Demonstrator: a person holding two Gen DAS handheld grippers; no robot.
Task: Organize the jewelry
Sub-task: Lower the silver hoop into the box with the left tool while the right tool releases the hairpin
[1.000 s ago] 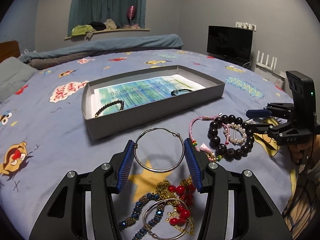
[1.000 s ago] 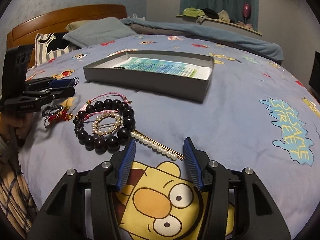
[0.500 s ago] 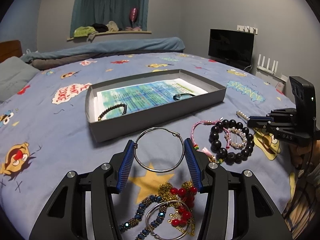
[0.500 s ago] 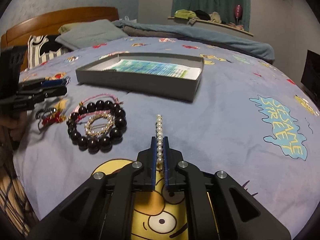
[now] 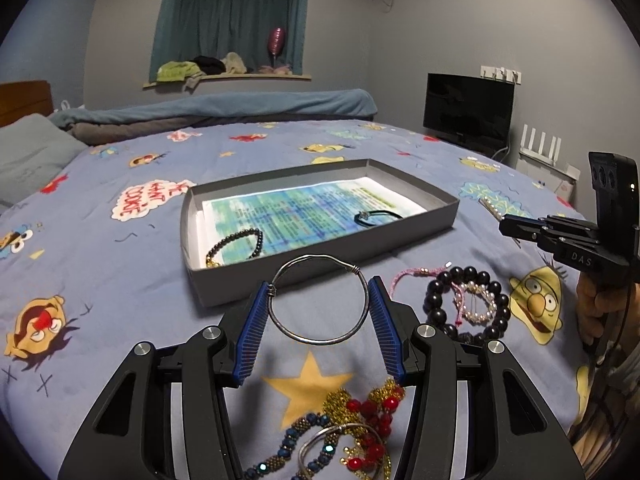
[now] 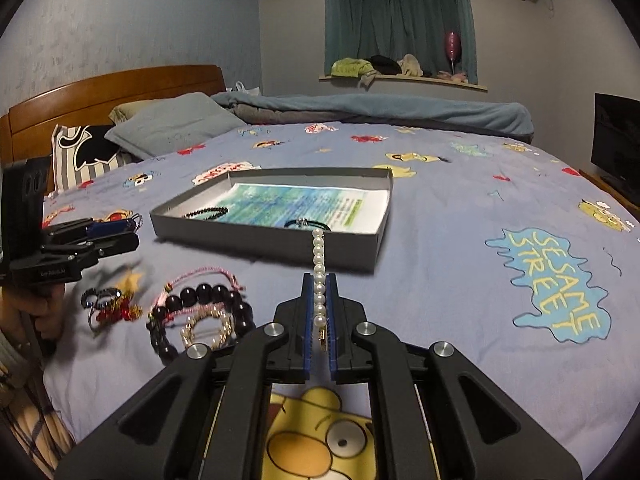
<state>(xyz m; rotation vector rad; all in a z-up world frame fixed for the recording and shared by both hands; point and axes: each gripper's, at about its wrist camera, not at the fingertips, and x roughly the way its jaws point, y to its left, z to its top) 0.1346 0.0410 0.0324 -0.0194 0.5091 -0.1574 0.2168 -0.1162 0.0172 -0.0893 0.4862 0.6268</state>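
Observation:
My left gripper (image 5: 318, 283) is shut on a silver wire bangle (image 5: 280, 320), held just above the bedspread in front of the grey box tray (image 5: 320, 252). My right gripper (image 6: 319, 278) is shut on a pearl hairpin (image 6: 318, 252), which sticks out forward toward the tray (image 6: 260, 246). In the tray lie a dark beaded bracelet (image 5: 236, 242) and a black cord bracelet (image 5: 376, 216). In the left wrist view the right gripper (image 5: 505, 227) hovers at the right, with the pearl hairpin (image 5: 490, 205) at its tip. The left gripper (image 6: 134, 234) shows at the left of the right wrist view.
A black bead bracelet with a pearl ring and pink cord (image 5: 466, 306) lies on the bed (image 6: 200, 312). Red, gold and blue beaded pieces (image 5: 352, 432) sit under the left gripper. Pillows (image 6: 172, 124), a headboard (image 6: 112, 92) and a TV (image 5: 468, 110) ring the bed.
The right gripper went from open around the pearl hairpin to shut on it and lifted it off the bedspread. The left gripper kept hold of the bangle.

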